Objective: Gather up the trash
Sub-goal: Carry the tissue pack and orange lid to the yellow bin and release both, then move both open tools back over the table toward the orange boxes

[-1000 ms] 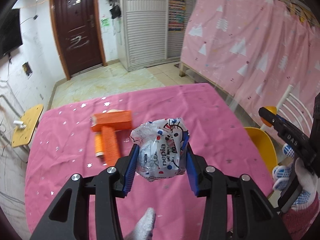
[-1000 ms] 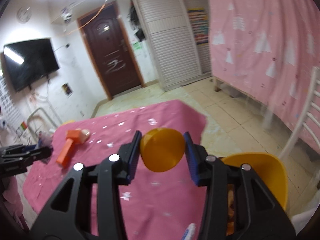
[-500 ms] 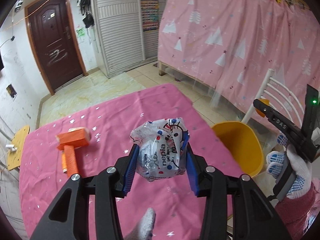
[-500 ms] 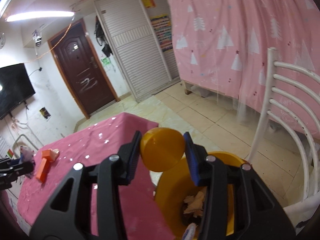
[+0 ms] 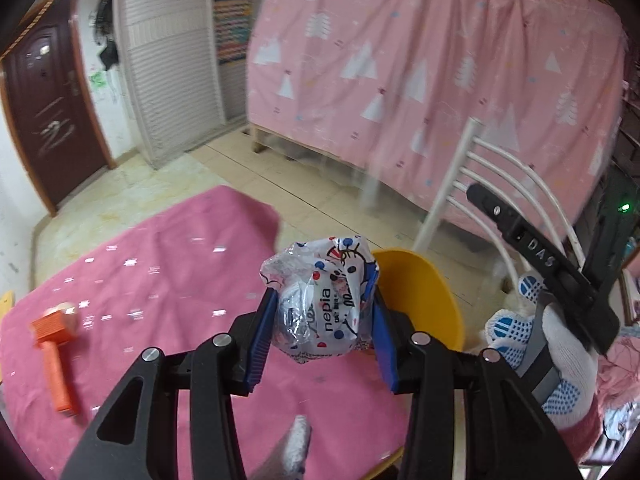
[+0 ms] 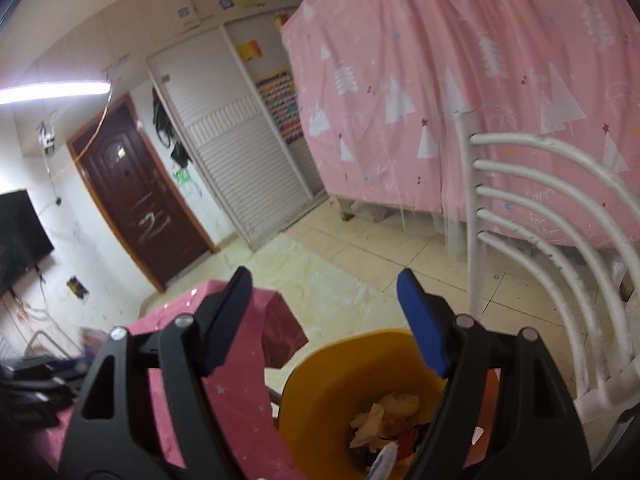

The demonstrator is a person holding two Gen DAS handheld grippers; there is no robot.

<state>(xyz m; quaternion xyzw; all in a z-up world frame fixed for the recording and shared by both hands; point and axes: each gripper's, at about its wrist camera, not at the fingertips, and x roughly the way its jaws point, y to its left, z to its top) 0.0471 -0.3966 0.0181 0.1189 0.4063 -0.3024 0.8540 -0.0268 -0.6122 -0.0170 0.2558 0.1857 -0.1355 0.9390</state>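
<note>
While the left tongs (image 5: 322,334) clamp the crumpled wrapper (image 5: 320,300) at the centre of the left view, the thing looks as light as air — thin printed plastic, balled up, soft enough to give under the blue pads (image 5: 262,338). I'd judge it springy and a touch slippery, so a pinch across its fattest middle, as now, suits it; a loose corner would likely just slide out. It hangs above the pink surface (image 5: 160,280), with the yellow bin (image 5: 420,300) just behind it to the right.

In the right view the right tongs (image 6: 324,316) stand wide with nothing between them — their jaws have just been opening — directly over the bin (image 6: 320,392), low in the frame, where scraps of paper (image 6: 384,416) lie.

An orange hammer-like toy (image 5: 54,344) rests at the lower left of the left view.
</note>
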